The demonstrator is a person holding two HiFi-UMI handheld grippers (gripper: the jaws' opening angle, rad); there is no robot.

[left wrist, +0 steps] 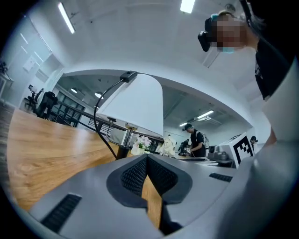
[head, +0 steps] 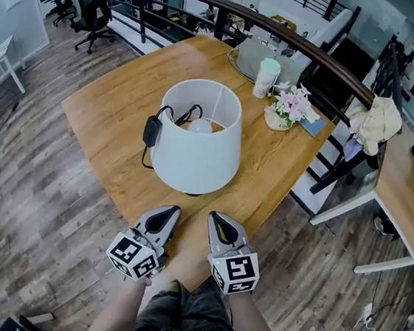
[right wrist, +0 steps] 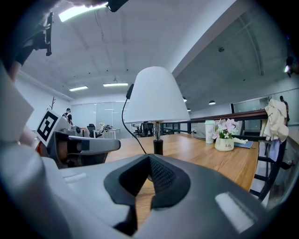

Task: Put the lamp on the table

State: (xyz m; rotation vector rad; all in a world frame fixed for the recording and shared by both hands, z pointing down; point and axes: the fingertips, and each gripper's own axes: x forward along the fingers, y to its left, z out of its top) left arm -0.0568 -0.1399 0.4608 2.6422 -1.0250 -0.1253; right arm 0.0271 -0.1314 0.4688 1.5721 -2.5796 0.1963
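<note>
Both pairs of jaws are sitting closed on nothing: left gripper [head: 170,212] and right gripper [head: 216,219] are hovering at the near edge of the table [head: 110,105]. The lamp [head: 197,138] is standing upright mid-table. From the head view its shade is hiding the base [right wrist: 158,147]. We are losing the cord [head: 151,130] under the shade's rim. The flower pot [right wrist: 224,144] is bearing small print, seemingly "Life".

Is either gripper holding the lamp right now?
No, the lamp stands on the table by itself, while the left gripper and right gripper sit shut and empty near its edge.
</note>
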